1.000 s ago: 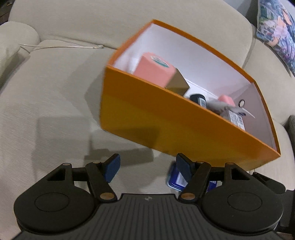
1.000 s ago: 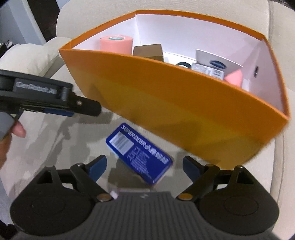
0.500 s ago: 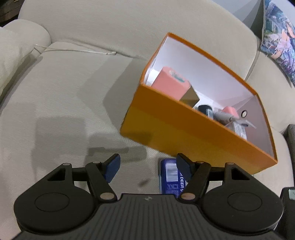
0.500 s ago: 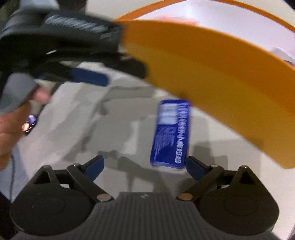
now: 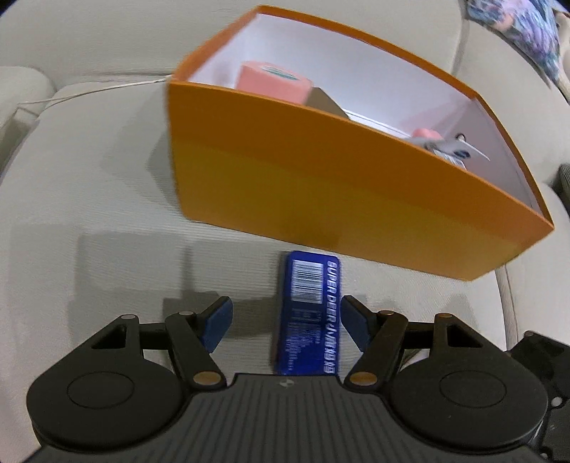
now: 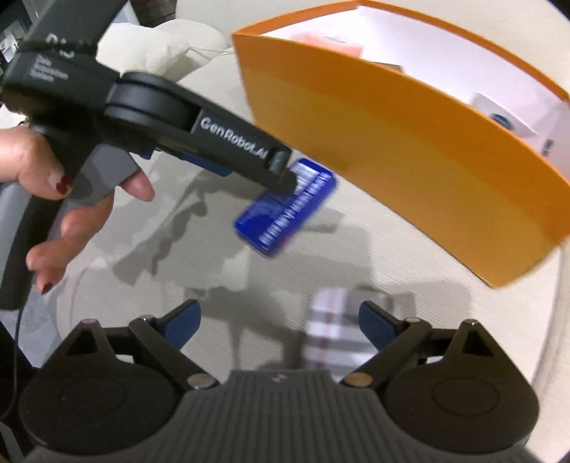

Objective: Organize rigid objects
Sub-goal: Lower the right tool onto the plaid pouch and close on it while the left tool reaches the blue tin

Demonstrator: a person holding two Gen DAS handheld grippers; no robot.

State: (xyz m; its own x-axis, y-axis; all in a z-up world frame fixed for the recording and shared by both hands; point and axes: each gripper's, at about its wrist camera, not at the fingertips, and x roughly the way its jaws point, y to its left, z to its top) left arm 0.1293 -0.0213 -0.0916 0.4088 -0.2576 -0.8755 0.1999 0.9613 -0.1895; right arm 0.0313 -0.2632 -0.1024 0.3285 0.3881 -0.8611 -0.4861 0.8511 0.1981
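Observation:
A flat blue box (image 5: 309,317) with a barcode lies on the beige sofa seat, just in front of an orange open-top box (image 5: 320,185). It shows in the right wrist view too (image 6: 285,210). My left gripper (image 5: 285,320) is open and straddles the near part of the blue box without closing on it. My right gripper (image 6: 279,322) is open and empty, well back from the blue box. The orange box (image 6: 409,149) holds a pink roll (image 5: 274,80), a brown cube (image 5: 326,103) and several small items.
The sofa backrest (image 5: 107,32) rises behind the orange box. A thin white cord (image 5: 89,94) lies along the seat seam. A patterned cushion (image 5: 516,39) sits at the far right. A checked cloth (image 6: 338,331) lies by my right gripper.
My left gripper has moved over the blue box, which now lies between its open fingers. My right gripper has pulled back and to the right, away from the blue box.

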